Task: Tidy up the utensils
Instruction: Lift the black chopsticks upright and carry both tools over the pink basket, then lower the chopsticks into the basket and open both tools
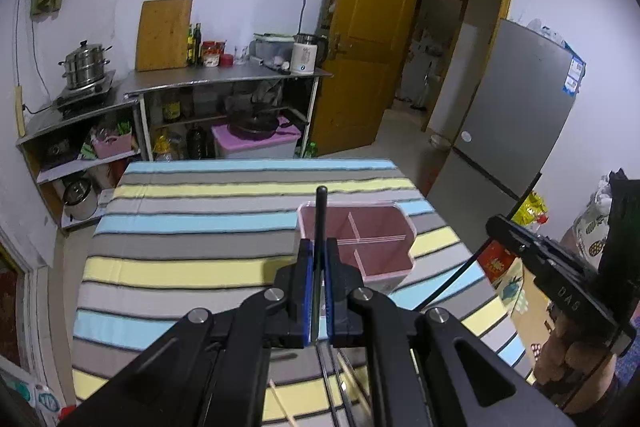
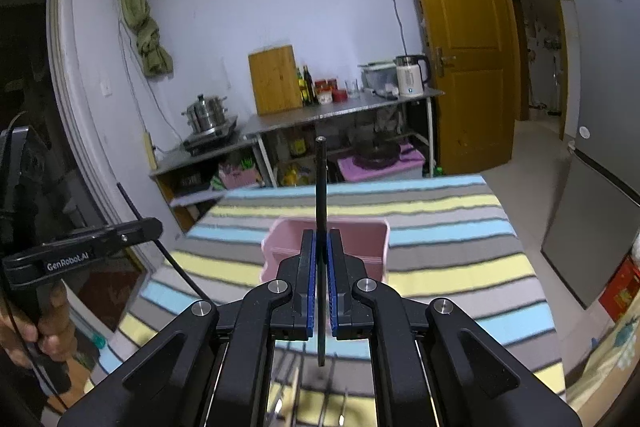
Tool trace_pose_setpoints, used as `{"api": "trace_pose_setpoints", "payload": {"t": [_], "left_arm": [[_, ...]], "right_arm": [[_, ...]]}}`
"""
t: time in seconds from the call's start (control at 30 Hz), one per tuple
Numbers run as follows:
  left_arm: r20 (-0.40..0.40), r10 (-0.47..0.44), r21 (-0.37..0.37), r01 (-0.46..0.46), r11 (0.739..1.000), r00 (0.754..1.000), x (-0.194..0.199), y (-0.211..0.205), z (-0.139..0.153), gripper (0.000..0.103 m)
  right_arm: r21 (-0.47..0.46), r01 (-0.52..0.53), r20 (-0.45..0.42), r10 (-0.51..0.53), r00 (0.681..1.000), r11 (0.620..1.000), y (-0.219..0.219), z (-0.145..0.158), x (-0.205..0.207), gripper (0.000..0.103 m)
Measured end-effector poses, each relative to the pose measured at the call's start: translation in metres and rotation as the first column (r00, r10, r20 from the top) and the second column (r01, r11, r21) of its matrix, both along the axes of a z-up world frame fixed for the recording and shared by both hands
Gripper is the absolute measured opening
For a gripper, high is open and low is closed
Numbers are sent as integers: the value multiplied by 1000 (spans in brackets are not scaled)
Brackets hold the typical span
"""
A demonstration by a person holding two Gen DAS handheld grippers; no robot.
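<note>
Each claw pinches one black chopstick, held upright so its lower end can drop into the holder. The left claw (image 1: pixel 319 259) grips the left chopstick (image 1: pixel 321 219) between pressed blue pads; the right claw (image 2: pixel 319 255) likewise clamps the right chopstick (image 2: pixel 320 195). The pink divided holder (image 1: pixel 372 239) stands on the striped counter (image 1: pixel 192 227) toward its far right edge, just beyond both claws, open top up to receive utensils. More utensils (image 2: pixel 328 403) lie at the near edge beneath the claws, not yet sorted. Judgement: carrying stage, insertion pending.
</note>
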State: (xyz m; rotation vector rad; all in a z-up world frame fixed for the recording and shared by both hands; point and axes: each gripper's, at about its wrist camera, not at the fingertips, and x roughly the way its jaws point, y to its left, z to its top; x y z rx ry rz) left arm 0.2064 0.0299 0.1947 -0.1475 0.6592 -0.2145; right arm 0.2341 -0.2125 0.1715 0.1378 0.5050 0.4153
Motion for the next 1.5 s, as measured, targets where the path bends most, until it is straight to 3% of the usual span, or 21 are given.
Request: {"api": "trace_pose_setpoints", "payload": {"t": [0.2, 0.4, 1.13, 1.23, 1.3, 1.37, 1.5], "left_arm": [[47, 3, -40, -2, 999, 999, 17, 2, 29, 6], [75, 5, -56, -1, 998, 997, 35, -1, 40, 6], [-70, 24, -77, -29, 997, 997, 79, -5, -43, 6], [-73, 24, -74, -30, 997, 997, 77, -5, -46, 10], [-68, 30, -71, -35, 997, 997, 74, -5, -45, 17], [-52, 35, -67, -39, 997, 998, 72, -3, -43, 32], [-16, 40, -70, -41, 997, 999, 61, 2, -36, 38]], "right_arm": [[64, 18, 28, -20, 999, 998, 3, 18, 21, 5], [93, 25, 43, -29, 999, 995, 12, 22, 39, 5], [58, 24, -105, -18, 994, 998, 36, -50, 74, 5], [50, 16, -116, -10, 993, 999, 36, -53, 74, 5], [51, 15, -120, -9, 993, 999, 34, -54, 73, 5], [49, 20, -113, -14, 994, 999, 32, -51, 71, 9], [57, 28, -92, -23, 996, 998, 24, -43, 64, 17]]}}
